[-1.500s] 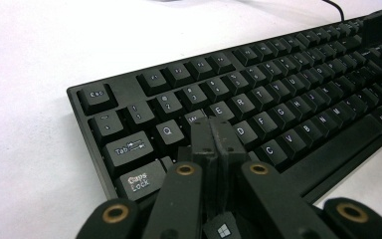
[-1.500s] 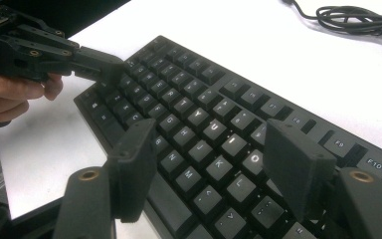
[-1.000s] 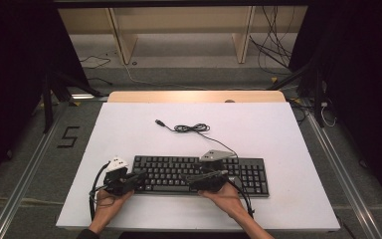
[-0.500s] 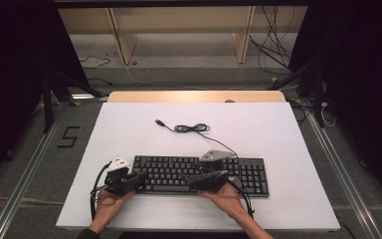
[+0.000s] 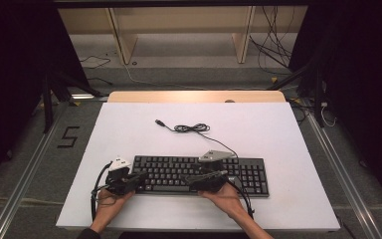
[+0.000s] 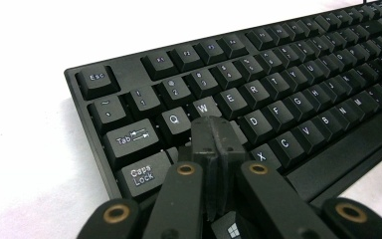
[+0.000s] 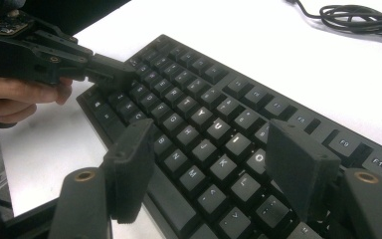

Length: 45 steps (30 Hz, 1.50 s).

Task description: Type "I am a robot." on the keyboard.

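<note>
Your black full-size keyboard (image 5: pixel 199 174) lies flat on the white counter (image 5: pixel 278 134), long side across, white-lettered keys facing up. Its Esc-and-Tab end sits under your left hand-held gripper (image 6: pixel 214 137), whose closed tips rest on the keys just below W. The U, I, J, K stretch lies beneath and between the spread jaws of your right hand-held gripper (image 7: pixel 214 164). Its number pad lies beyond that gripper, at the far end.
</note>
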{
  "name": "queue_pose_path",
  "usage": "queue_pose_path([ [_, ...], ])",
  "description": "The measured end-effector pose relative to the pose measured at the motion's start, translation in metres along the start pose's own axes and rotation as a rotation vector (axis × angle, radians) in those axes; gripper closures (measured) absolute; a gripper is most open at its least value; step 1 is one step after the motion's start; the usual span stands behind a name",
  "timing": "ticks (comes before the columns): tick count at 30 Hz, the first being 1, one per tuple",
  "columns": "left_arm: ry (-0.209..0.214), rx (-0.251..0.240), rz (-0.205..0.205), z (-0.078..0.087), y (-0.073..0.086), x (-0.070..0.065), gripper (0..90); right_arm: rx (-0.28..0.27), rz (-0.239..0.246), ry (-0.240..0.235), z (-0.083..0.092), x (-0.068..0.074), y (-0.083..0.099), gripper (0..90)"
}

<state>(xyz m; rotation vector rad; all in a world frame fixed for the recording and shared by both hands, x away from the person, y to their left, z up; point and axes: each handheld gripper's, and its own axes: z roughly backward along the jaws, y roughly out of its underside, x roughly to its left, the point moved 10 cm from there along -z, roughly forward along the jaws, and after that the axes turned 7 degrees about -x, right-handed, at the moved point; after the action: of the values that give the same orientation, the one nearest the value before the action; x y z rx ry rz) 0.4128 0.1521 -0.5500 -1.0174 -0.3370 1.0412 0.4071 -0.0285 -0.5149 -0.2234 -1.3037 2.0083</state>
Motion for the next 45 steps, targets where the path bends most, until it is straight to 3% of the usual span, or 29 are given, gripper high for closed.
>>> queue_pose_path([
  [8,0.006,-0.006,0.012,0.001,-0.001,0.001,88.9,-0.003,-0.003,-0.002,0.001,0.001,-0.001,37.2],
  [16,0.018,-0.057,0.016,0.008,-0.010,-0.003,85.1,-0.014,0.000,-0.010,0.003,0.002,-0.002,37.2],
  [19,0.022,-0.073,0.018,0.011,-0.012,-0.005,79.1,-0.020,0.001,-0.016,0.003,0.003,-0.003,37.3],
  [26,0.047,-0.115,0.043,0.020,-0.017,-0.011,52.3,-0.028,0.013,-0.032,0.003,0.008,-0.003,37.4],
  [29,0.054,-0.135,0.049,0.024,-0.019,-0.012,45.8,-0.031,0.015,-0.039,0.003,0.010,-0.003,37.3],
  [34,0.065,-0.174,0.054,0.030,-0.023,-0.013,41.1,-0.031,0.017,-0.047,0.002,0.012,-0.003,37.4],
  [45,0.075,-0.207,0.059,0.037,-0.026,-0.016,34.0,-0.010,0.033,-0.072,-0.002,0.022,0.003,41.1],
])
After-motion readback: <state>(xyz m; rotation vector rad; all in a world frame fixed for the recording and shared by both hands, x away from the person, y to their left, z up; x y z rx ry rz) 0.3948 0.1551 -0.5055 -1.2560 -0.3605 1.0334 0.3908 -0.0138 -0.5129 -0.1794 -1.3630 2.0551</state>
